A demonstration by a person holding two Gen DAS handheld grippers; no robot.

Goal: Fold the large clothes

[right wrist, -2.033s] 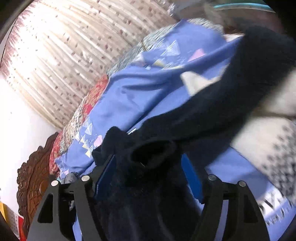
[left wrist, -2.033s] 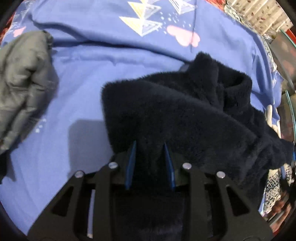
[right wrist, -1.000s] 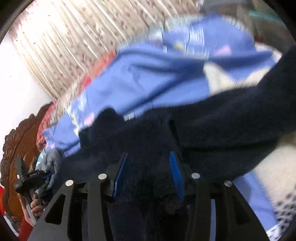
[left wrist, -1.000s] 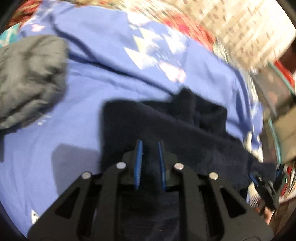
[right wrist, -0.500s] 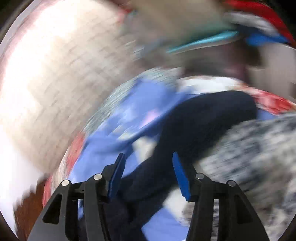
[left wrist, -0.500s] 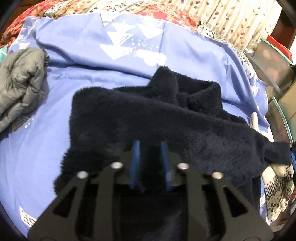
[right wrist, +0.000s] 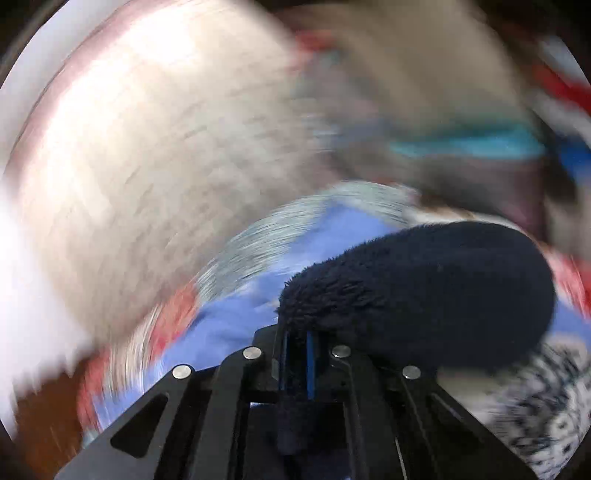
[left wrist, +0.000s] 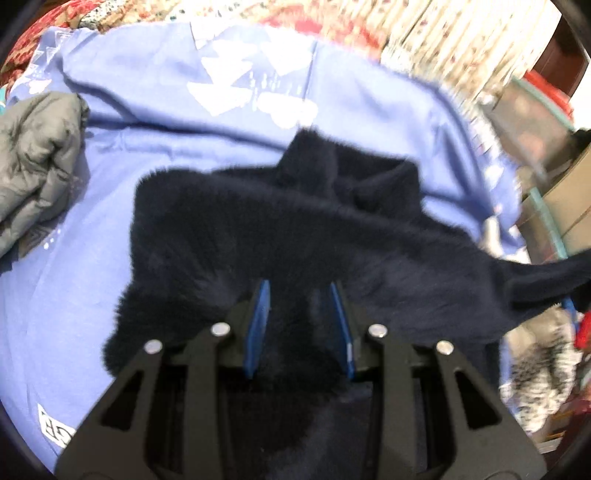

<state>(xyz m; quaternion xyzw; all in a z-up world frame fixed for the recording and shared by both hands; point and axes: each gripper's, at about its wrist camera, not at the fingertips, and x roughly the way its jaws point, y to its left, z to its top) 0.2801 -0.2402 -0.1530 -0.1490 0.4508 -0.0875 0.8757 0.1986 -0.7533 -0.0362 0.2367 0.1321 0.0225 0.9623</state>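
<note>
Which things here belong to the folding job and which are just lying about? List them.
In the job:
- dark navy fleece garment
- left gripper, fleece between its fingers
- right gripper, jaws closing on a fold of the fleece

Lying about:
- grey puffer jacket
- blue bedsheet underneath
- black-and-white patterned fabric
- curtain

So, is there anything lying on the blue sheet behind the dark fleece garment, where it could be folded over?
Nothing visible does. Behind the dark navy fleece garment the blue printed bedsheet lies bare. The grey padded jacket sits off to the left, apart from it.
</note>
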